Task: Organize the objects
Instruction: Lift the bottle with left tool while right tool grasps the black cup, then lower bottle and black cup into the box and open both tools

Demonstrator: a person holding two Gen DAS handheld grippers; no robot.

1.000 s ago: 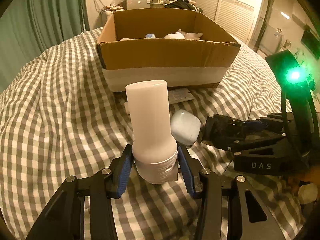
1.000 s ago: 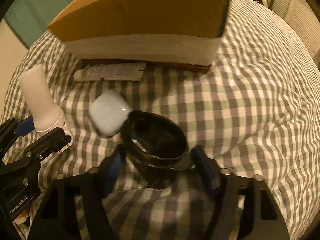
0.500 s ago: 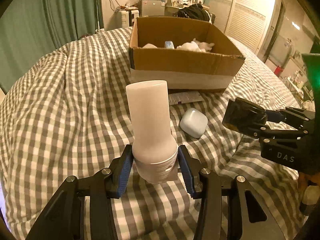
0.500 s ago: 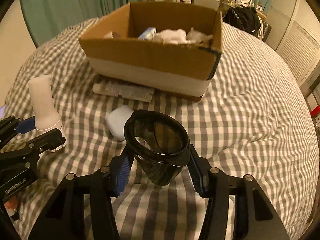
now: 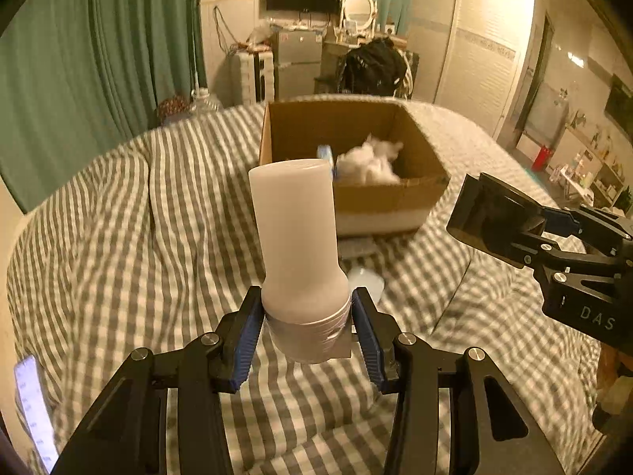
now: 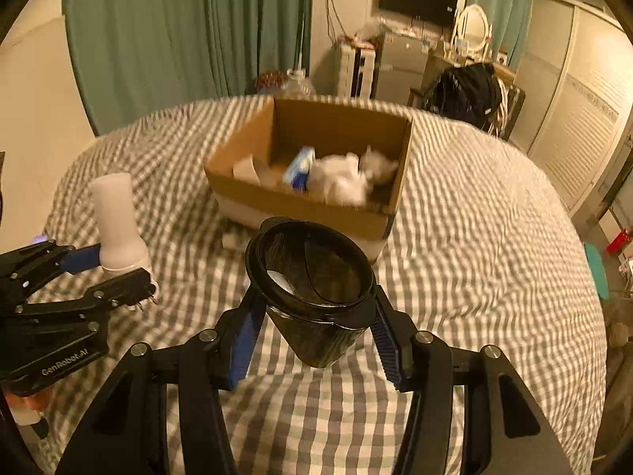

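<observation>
White bottle [image 5: 294, 237]: matt, smooth plastic, with a ribbed cap.
Black cup [image 6: 312, 289]: glossy dark plastic, smooth rim catching light.
Cardboard box [image 6: 300, 202]: plain brown corrugated card, matt, a pale band along its base.
Bedspread [image 5: 118, 245]: soft grey-and-white checked cloth, rumpled.
Gripper pads [image 5: 245, 334]: ridged blue rubber on matt black plastic.
Curtain [image 6: 178, 27]: green pleated cloth.

A bed with a grey-and-white checked cover [image 6: 474, 237] carries an open cardboard box [image 6: 300, 209] at 12 o'clock; a small pale case [image 5: 366, 280] lies just before it.
</observation>
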